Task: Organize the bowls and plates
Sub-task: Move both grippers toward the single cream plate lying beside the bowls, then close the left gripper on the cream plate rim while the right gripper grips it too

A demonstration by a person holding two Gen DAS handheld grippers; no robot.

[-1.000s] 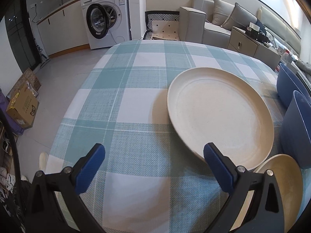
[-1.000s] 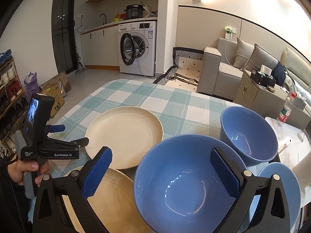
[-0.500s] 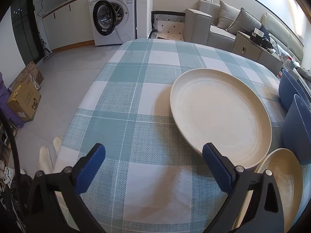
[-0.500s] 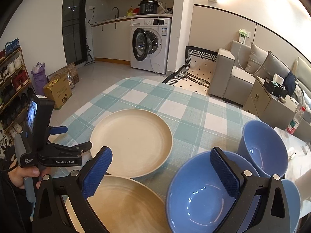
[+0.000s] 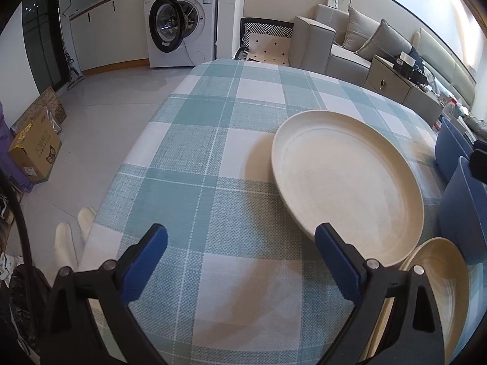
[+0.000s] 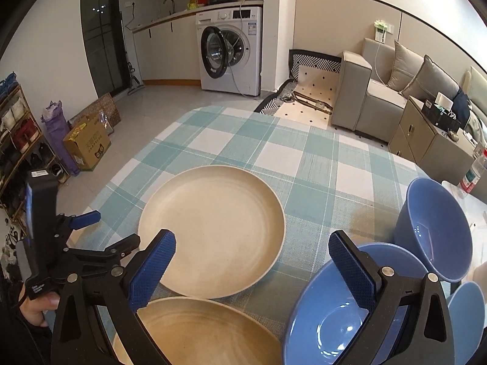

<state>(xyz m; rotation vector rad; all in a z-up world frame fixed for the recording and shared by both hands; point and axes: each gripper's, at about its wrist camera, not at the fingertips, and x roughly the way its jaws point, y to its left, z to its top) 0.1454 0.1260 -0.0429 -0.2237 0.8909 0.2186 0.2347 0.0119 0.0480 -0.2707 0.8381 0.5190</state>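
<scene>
A large cream plate (image 5: 347,182) (image 6: 213,231) lies flat on the teal checked tablecloth (image 5: 197,158). A second, tan plate (image 5: 441,289) (image 6: 197,331) lies just in front of it. Two blue bowls (image 6: 334,319) (image 6: 435,228) stand to the right, with a third blue dish (image 6: 468,313) behind them. My left gripper (image 5: 240,237) hovers over bare cloth left of the cream plate. Its jaws are closing with nothing between them, and its right finger overlaps the plate's near rim. My right gripper (image 6: 252,237) hangs open above the cream plate's near edge, holding nothing.
The table's left edge (image 5: 127,158) drops to a tiled floor, where a person's feet in white (image 5: 73,234) stand. A cardboard box (image 5: 33,149), a washing machine (image 5: 182,21) and a grey sofa (image 6: 380,91) lie beyond. A bottle (image 6: 471,173) stands at the far right.
The right gripper has swung left, off the near blue bowl, and now frames the cream plate. The left gripper has drifted slightly and its jaws have narrowed a little.
</scene>
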